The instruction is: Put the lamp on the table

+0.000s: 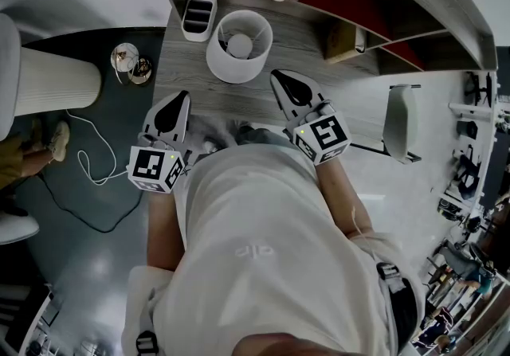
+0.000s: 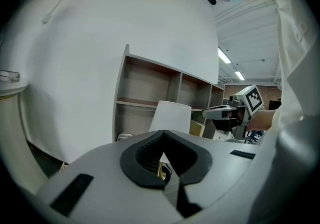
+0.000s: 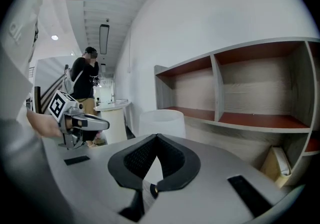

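The lamp (image 1: 239,45), with a white drum shade, stands upright on the grey wooden table (image 1: 295,44), seen from above. My left gripper (image 1: 178,98) and right gripper (image 1: 280,78) hover over the table's near edge, one on each side of the lamp and apart from it. Both are shut with nothing held. In the left gripper view the closed jaw tips (image 2: 163,133) point at the shade (image 2: 170,115), with the right gripper (image 2: 220,113) off to the right. In the right gripper view the closed tips (image 3: 157,137) face the shade (image 3: 161,122), and the left gripper (image 3: 92,123) shows at left.
A small divided tray (image 1: 199,13) lies on the table left of the lamp. A cardboard box (image 1: 343,40) sits under the shelf unit (image 1: 382,4). A ribbed white pedestal (image 1: 48,80), a glass object (image 1: 127,60) and a cable (image 1: 88,155) are on the floor at left. A person (image 3: 85,75) stands beyond.
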